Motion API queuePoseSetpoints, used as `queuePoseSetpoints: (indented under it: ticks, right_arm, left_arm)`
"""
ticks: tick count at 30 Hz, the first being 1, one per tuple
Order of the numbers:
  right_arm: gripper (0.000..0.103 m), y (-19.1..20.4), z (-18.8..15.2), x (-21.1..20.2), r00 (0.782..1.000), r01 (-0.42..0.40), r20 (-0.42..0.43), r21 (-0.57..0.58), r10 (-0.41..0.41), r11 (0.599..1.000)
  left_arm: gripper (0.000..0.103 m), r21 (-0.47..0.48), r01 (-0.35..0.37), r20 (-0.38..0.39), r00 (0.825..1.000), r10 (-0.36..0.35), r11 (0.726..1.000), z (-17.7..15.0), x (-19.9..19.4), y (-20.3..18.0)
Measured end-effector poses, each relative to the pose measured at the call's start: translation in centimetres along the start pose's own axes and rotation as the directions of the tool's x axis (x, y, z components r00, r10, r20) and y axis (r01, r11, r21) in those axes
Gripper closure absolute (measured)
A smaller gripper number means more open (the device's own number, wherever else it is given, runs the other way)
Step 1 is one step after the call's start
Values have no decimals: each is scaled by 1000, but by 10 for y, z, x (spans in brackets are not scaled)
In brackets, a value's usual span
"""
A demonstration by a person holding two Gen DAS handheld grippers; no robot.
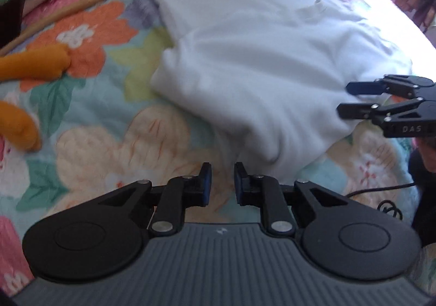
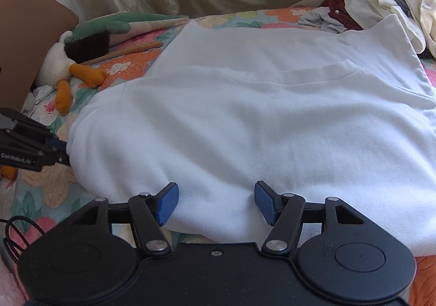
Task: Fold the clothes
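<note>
Floral bedspread [image 2: 54, 183], plush duck [image 2: 58, 66] beside sweatshirt [image 2: 245, 121]

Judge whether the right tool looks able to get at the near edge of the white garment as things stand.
Probably yes. The right tool is open with the white garment edge bulging between its fingers, and nothing lies between them. The left tool is off at another corner.

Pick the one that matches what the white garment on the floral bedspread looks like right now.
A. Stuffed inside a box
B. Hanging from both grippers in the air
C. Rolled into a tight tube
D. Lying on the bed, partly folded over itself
D: the white garment lies on the floral bedspread, one layer lapped over another.
</note>
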State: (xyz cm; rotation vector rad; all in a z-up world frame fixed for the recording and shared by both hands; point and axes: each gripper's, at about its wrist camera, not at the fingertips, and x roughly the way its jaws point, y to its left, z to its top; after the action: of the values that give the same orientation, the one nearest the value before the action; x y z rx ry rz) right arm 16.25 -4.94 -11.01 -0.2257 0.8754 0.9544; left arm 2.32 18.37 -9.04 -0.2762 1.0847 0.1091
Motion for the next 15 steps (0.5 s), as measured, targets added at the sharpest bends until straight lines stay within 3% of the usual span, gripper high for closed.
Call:
queuePoseSetpoints:
  ticks: [3,5,7,9,10,11,13,15]
  right_arm:
    - [36,-1,0,0,1000,1,-3,-4,-1,1000]
    - [36,-2,0,-1,1000,6,0,-9,-6,1000]
    - [36,-1,0,-4,1000,29,4,-19,-28,999]
    - [36,-4,2,-10,997,81,19,-5,-81,997]
    - [36,-8,4,-12,994,107,26,14,-107,994]
    - [36,-16,5,-15,988,150,34,53,-152,987]
    - [36,-33,3,-17,969,238,31,125,-243,963]
    - [37,-50,-1,-20,949,307,10,194,-315,932]
  left_arm:
    - [93,-44,-24,-4,1000,24,999,-9,1,13]
    - [93,-49,-3,14,1000,4,999,-9,-2,12]
    - [93,-24,28,64,998,-26,999,-6,-13,5]
    - [89,56,-9,149,989,0,998,-4,-29,-11]
    - [78,97,-35,193,981,16,995,-4,-37,-19]
    - [52,123,-56,220,975,28,991,-3,-42,-26]
    - [17,119,-38,228,974,10,992,3,-52,-33]
    - [16,111,33,247,967,-60,993,8,-63,-37]
